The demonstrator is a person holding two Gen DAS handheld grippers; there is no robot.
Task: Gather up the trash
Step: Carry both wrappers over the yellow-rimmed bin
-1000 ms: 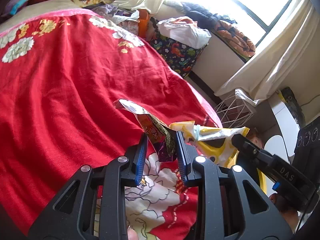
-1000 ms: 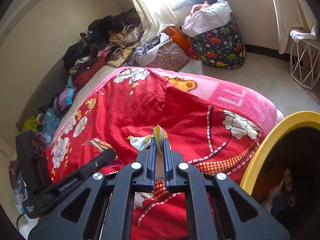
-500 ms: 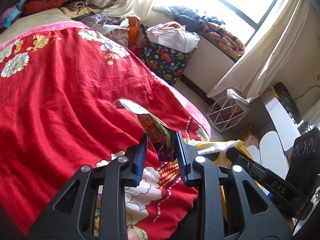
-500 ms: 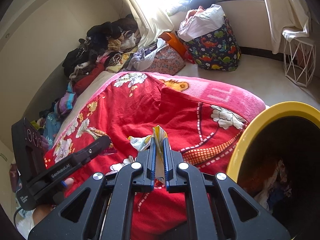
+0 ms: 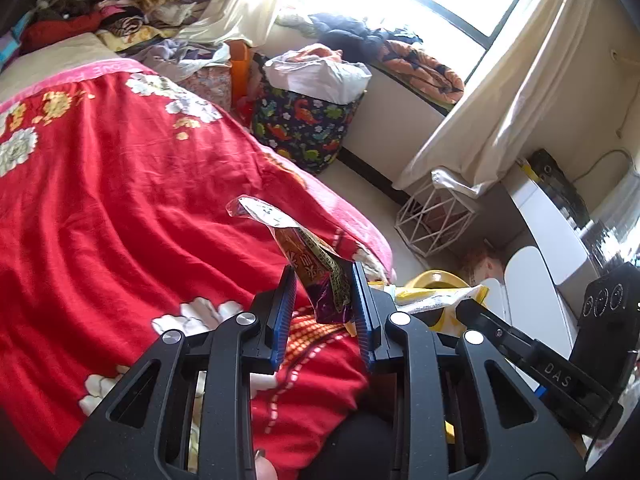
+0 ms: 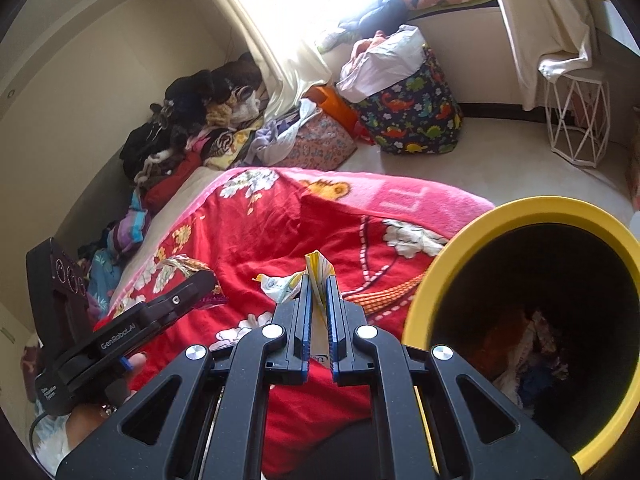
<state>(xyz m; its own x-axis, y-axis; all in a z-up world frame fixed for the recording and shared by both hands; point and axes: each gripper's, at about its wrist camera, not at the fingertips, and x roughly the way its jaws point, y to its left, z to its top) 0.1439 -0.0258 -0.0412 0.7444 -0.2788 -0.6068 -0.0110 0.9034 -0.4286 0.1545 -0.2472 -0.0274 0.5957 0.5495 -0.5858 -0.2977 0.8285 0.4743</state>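
Note:
My left gripper [image 5: 323, 280] is shut on a crumpled red and purple snack wrapper [image 5: 308, 256], held above the red blanket [image 5: 120, 208]. My right gripper [image 6: 316, 288] is shut on a yellow and white wrapper [image 6: 316, 276], also lifted off the bed. A yellow-rimmed trash bin [image 6: 480, 224] stands just right of the right gripper, dark inside with rubbish at the bottom. In the left wrist view the bin's rim [image 5: 436, 278] and the yellow wrapper [image 5: 440, 298] show past the bed's corner, beside the right gripper's black body [image 5: 540, 364]. The left gripper's body [image 6: 132, 328] shows low left in the right wrist view.
A dinosaur-print hamper [image 5: 304, 124] full of clothes stands on the floor past the bed. A white wire stand [image 5: 436, 220] sits under the curtain [image 5: 520, 92]. Clothes are piled at the bed's head [image 6: 192, 128]. White furniture [image 5: 552, 240] is on the right.
Both grippers have moved with their wrappers toward the bed's corner and the bin. The bin's rim now fills far more of the right wrist view. Neither grip has changed.

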